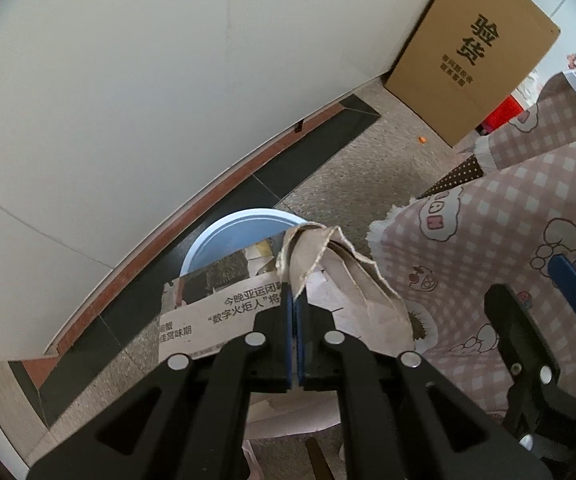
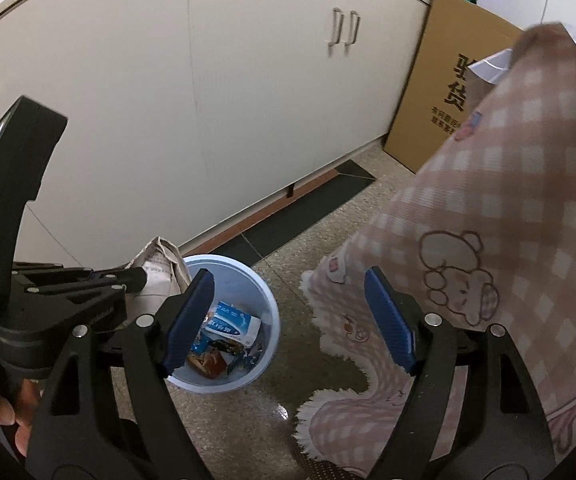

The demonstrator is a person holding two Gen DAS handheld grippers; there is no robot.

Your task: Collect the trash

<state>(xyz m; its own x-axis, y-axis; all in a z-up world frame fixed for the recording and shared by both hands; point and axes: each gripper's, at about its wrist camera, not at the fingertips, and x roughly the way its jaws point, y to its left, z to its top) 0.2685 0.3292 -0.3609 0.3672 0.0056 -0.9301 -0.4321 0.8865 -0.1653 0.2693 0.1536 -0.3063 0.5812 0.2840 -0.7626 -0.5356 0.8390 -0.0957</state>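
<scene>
My left gripper (image 1: 296, 296) is shut on a crumpled newspaper (image 1: 216, 314), which hangs over the light blue bin (image 1: 224, 228) on the floor. In the right wrist view the same left gripper (image 2: 140, 276) holds the newspaper (image 2: 160, 264) at the bin's far left rim. My right gripper (image 2: 288, 316) stands open above the bin (image 2: 266, 300) with nothing between its blue pads (image 2: 192, 312). Inside the bin lie a blue-and-white packet (image 2: 234, 322) and a brown wrapper (image 2: 208, 362). The right gripper (image 1: 543, 300) also shows at the right edge of the left wrist view.
White cabinet doors (image 2: 248, 100) run behind the bin, with a dark tiled strip (image 2: 307, 208) at their foot. A tall cardboard box (image 1: 467, 52) leans at the far right. A pink checked tablecloth (image 2: 487, 220) hangs close on the right. A hand (image 2: 4, 412) grips the left tool.
</scene>
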